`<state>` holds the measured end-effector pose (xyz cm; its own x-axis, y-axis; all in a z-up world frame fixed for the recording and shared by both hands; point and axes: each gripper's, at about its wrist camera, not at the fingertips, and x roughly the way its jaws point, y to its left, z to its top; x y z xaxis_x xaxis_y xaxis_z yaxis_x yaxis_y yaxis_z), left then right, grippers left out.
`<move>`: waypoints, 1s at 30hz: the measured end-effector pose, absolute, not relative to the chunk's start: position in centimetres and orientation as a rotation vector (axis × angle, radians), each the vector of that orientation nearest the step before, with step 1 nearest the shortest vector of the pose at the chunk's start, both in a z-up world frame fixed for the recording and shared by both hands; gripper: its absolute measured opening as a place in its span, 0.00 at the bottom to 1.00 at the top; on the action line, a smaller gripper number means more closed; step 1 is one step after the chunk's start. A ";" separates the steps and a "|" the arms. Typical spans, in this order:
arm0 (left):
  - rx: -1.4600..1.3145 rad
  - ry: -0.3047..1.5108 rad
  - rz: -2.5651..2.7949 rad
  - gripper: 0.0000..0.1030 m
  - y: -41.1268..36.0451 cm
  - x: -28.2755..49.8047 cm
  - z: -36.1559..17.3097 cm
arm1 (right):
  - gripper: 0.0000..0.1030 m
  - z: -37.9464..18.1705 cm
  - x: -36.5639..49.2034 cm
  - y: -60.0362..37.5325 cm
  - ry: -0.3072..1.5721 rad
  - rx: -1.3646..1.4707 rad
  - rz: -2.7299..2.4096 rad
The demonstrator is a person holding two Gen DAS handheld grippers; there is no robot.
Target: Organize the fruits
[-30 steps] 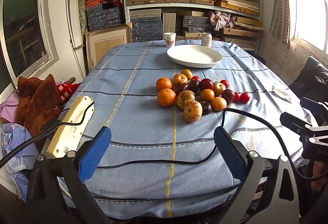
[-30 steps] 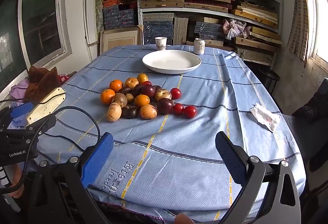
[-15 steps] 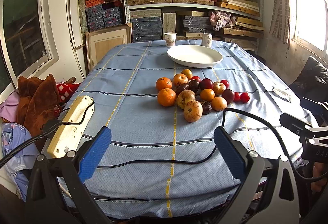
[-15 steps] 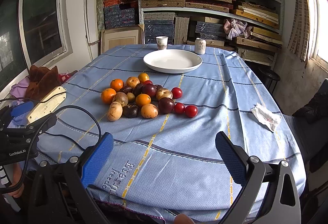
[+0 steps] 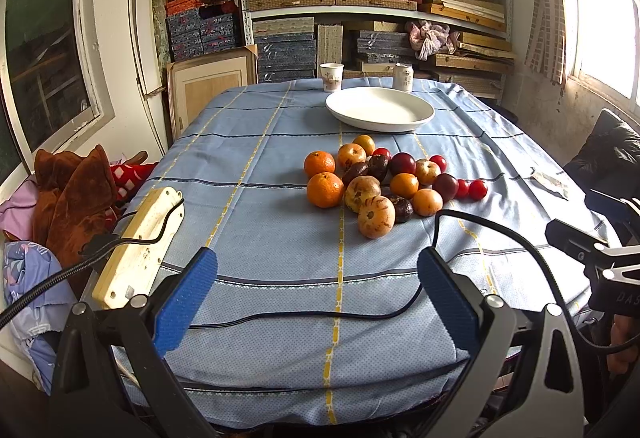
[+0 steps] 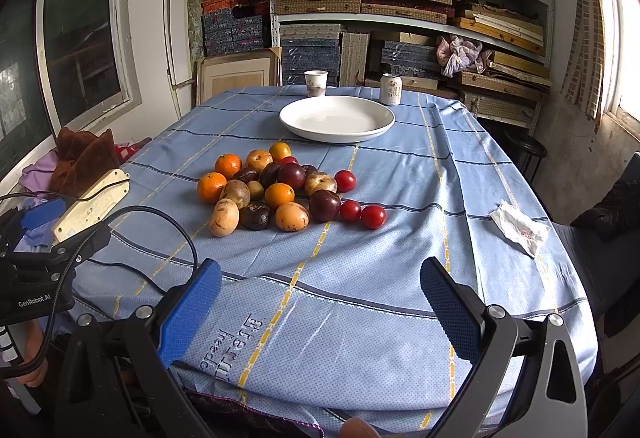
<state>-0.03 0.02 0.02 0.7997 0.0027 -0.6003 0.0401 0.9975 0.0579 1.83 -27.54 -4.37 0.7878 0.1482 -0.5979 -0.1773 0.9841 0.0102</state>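
Note:
A heap of fruit [image 5: 384,181] lies mid-table on the blue cloth: oranges, yellow-brown passion fruits, dark plums and small red tomatoes. It also shows in the right wrist view [image 6: 280,189]. An empty white plate [image 5: 380,109] stands behind the heap, also seen in the right wrist view [image 6: 338,117]. My left gripper [image 5: 316,274] is open and empty over the near table edge, well short of the fruit. My right gripper [image 6: 320,286] is open and empty, also at the near edge.
A paper cup [image 5: 331,77] and a can [image 5: 403,77] stand behind the plate. A white power strip [image 5: 140,246] lies at the left edge, and a black cable [image 5: 312,314] crosses the near cloth. A crumpled tissue [image 6: 520,228] lies at the right. Shelves of boxes stand behind.

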 end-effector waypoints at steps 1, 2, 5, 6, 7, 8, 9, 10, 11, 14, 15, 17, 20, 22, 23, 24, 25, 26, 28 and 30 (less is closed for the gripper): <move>0.069 0.643 -0.021 0.95 0.0 0.0 0.0 | 0.97 -4.5 2.0 -27.6 0.641 -0.048 0.176; 0.069 0.644 -0.021 0.95 0.0 0.0 0.0 | 0.97 -4.5 2.0 -27.6 0.641 -0.048 0.176; 0.068 0.644 -0.021 0.95 0.0 0.0 0.0 | 0.97 -4.5 2.0 -27.6 0.640 -0.047 0.176; 0.069 0.643 -0.021 0.95 0.0 0.0 0.0 | 0.97 -4.5 2.0 -27.6 0.641 -0.047 0.175; 0.069 0.643 -0.021 0.95 0.0 0.0 0.0 | 0.97 -4.5 2.0 -27.6 0.641 -0.048 0.176; 0.069 0.643 -0.020 0.95 0.0 0.0 0.0 | 0.97 -4.5 2.0 -27.6 0.642 -0.048 0.175; 0.069 0.643 -0.021 0.95 0.0 0.0 0.0 | 0.97 -4.6 2.0 -27.6 0.642 -0.047 0.175; 0.069 0.643 -0.021 0.95 0.0 0.0 0.0 | 0.97 -4.5 2.0 -27.6 0.641 -0.047 0.176; 0.069 0.643 -0.021 0.95 0.0 0.0 0.0 | 0.97 -4.5 2.0 -27.6 0.641 -0.047 0.176; 0.069 0.644 -0.020 0.95 0.0 0.0 0.0 | 0.97 -4.5 2.0 -27.6 0.640 -0.047 0.176; 0.070 0.643 -0.021 0.95 0.0 0.0 0.0 | 0.97 -4.4 2.0 -27.6 0.641 -0.047 0.175; 0.069 0.643 -0.021 0.95 0.0 0.0 0.0 | 0.97 -4.4 2.0 -27.6 0.642 -0.046 0.176; 0.069 0.643 -0.020 0.95 0.0 0.0 0.0 | 0.97 -4.4 2.0 -27.6 0.642 -0.047 0.176; 0.069 0.643 -0.021 0.95 0.0 0.0 0.0 | 0.97 -4.4 2.0 -27.6 0.642 -0.047 0.176; 0.070 0.643 -0.021 0.95 0.0 0.0 0.0 | 0.97 -4.4 2.0 -27.6 0.642 -0.047 0.176; 0.070 0.643 -0.020 0.95 0.0 0.0 0.0 | 0.97 -4.5 2.1 -27.6 0.641 -0.047 0.176; 0.069 0.643 -0.021 0.95 0.0 0.0 0.0 | 0.97 -4.4 2.0 -27.6 0.641 -0.047 0.176; 0.069 0.643 -0.021 0.95 0.0 0.0 0.0 | 0.97 -4.5 2.1 -27.6 0.641 -0.048 0.175; 0.070 0.643 -0.021 0.95 0.0 0.0 0.0 | 0.97 -4.5 2.0 -27.6 0.643 -0.047 0.176; 0.070 0.643 -0.020 0.95 0.0 0.0 0.0 | 0.97 -4.4 2.0 -27.6 0.642 -0.047 0.176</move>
